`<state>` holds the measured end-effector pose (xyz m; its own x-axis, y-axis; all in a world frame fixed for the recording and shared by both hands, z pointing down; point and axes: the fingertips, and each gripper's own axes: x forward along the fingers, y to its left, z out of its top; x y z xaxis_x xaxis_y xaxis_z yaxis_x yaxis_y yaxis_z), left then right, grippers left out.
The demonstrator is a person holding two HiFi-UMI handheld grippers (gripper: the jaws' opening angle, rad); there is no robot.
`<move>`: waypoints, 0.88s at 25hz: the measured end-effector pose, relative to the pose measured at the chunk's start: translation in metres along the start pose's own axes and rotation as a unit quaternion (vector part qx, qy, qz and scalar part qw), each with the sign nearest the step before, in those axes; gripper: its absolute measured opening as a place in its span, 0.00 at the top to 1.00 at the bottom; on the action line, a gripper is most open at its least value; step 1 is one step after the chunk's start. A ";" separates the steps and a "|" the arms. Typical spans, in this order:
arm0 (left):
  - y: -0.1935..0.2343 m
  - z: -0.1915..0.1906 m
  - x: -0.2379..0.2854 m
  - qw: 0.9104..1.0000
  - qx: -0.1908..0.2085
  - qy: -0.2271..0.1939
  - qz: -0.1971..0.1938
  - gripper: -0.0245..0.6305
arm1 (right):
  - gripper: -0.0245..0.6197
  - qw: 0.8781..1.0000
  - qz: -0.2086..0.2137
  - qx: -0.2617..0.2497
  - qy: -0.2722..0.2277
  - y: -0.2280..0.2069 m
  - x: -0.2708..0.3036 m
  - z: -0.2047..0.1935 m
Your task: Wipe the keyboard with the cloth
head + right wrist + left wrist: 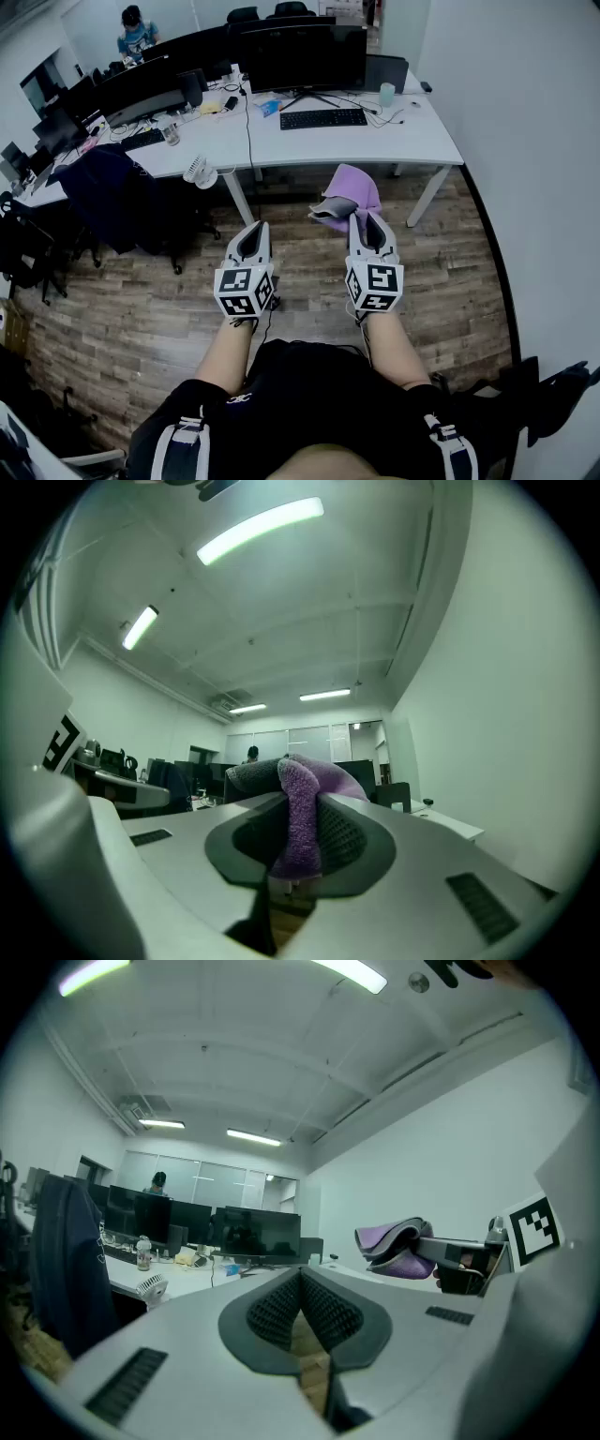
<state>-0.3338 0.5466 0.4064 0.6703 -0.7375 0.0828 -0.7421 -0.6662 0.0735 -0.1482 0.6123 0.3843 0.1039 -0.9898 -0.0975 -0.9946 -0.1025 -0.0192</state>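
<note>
- Head view: right gripper (366, 221) has its jaws clamped on the purple cloth (350, 190). The cloth bunches out past the tips toward 12 o'clock, with a grey fold flopping to 11.
- Right gripper view: a fold of cloth is pinched between the pads and runs top to bottom through the grip. The rest is heaped over the jaw tips.
- Left gripper (254, 234): jaws together with nothing between them, only floor showing below the pads. It is held level with the right gripper, at its 9 o'clock, apart from the cloth.
- Black keyboard (323, 118) lies on the white desk (412, 141) at 12 o'clock, well apart from both grippers and in front of the monitor (300, 56). Wiping has not begun.
- Handling, my read: the cloth is soft, light and limp. It won't push unless backed, so keep a thick wad ahead of the tips and wipe with that, not with the jaw edge.
- The pinch sits on a fold, not an edge, which looks secure enough.
- The keyboard is likely light and could slide on the desk, and keys can catch the pile. The free left gripper could steady one end of it.
</note>
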 end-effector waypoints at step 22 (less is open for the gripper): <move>-0.022 -0.002 0.015 1.000 0.008 0.009 -0.001 0.94 | 0.82 1.000 -0.001 0.026 -0.012 -0.026 0.000 -0.002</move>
<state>-0.3071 0.5504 0.4076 0.6718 -0.7339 0.0998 -0.7403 -0.6699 0.0571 -0.1227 0.6152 0.3873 0.1063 -0.9870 -0.1204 -0.9926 -0.0982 -0.0714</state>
